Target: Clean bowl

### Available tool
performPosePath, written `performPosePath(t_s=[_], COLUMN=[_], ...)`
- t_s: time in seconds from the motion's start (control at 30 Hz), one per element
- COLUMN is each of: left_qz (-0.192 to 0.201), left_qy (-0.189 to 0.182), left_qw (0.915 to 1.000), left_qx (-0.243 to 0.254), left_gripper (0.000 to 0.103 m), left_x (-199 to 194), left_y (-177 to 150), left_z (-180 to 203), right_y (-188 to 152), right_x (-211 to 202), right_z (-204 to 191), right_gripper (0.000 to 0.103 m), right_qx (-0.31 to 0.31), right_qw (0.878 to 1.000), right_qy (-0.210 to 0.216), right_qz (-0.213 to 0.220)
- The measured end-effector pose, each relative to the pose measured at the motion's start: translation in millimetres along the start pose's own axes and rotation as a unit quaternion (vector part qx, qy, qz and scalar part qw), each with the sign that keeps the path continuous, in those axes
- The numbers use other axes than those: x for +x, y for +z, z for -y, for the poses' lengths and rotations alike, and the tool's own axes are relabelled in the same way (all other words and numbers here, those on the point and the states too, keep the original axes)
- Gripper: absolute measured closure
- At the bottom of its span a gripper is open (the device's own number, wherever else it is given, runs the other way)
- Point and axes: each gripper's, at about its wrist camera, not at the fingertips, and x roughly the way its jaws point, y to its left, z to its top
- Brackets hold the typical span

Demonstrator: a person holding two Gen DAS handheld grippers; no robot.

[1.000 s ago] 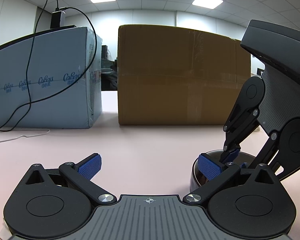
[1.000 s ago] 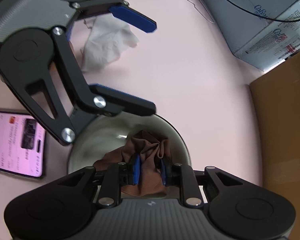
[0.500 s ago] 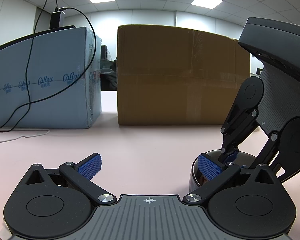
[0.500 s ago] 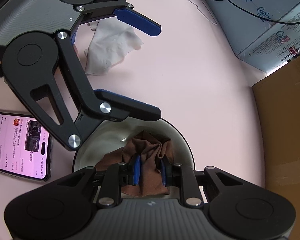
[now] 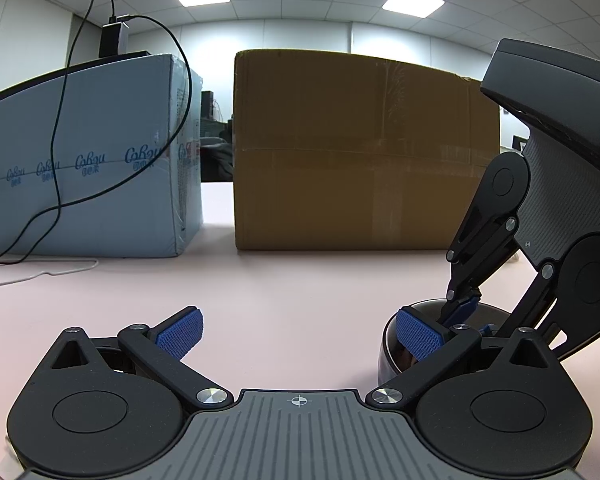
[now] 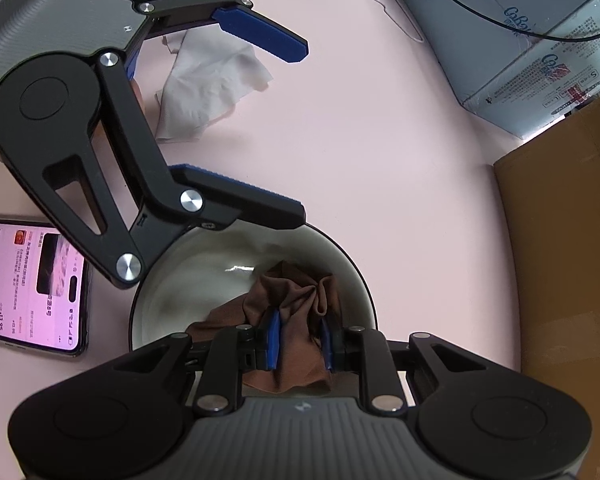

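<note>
A: Right wrist view: what fills the round bowl (image 6: 180, 292)?

B: A crumpled brown cloth (image 6: 296, 320), soft and creased, pinched between the blue ribbed jaws of the right gripper (image 6: 299, 342). The bowl is glossy and pale inside, dark-rimmed, resting on the smooth pink surface (image 6: 380, 152).

A: And the left gripper (image 5: 298, 334)?

B: Its jaws stand wide apart, empty, one by the bowl's rim. Nearby lie a wrinkled white tissue (image 6: 208, 80) and a lit phone (image 6: 28, 284); a cardboard box (image 5: 356, 152) stands beyond, under ceiling panels.

Pink table (image 5: 300, 292) open mid-field; blue box (image 5: 100, 184), cardboard box (image 5: 360, 152) wall off far side.
</note>
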Motion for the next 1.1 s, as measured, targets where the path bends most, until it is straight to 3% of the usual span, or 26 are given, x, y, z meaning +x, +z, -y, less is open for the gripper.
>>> performPosePath(t_s=[0.27, 0.57, 0.83, 1.1], left_qz=[0.000, 0.000, 0.000, 0.000], left_qy=[0.000, 0.000, -0.001, -0.001], left_qw=[1.0000, 1.0000, 1.0000, 1.0000], left_qx=[0.000, 0.000, -0.001, -0.001], left_gripper=[0.000, 0.000, 0.000, 0.000], left_x=[-0.3, -0.5, -0.8, -0.7], left_y=[-0.1, 0.2, 0.1, 0.1], left_z=[0.6, 0.3, 0.0, -0.1], right_y=[-3.2, -7.3, -8.3, -3.0], right_x=[-1.5, -1.6, -0.9, 0.6], right_z=[0.3, 1.8, 2.7, 0.4], right_gripper=[0.081, 0.073, 0.081, 0.082], right_qx=[0.008, 0.011, 0.014, 0.009], right_qw=[1.000, 1.000, 0.999, 0.999], right_qy=[0.017, 0.017, 0.029, 0.024], right_qz=[0.013, 0.012, 0.012, 0.020])
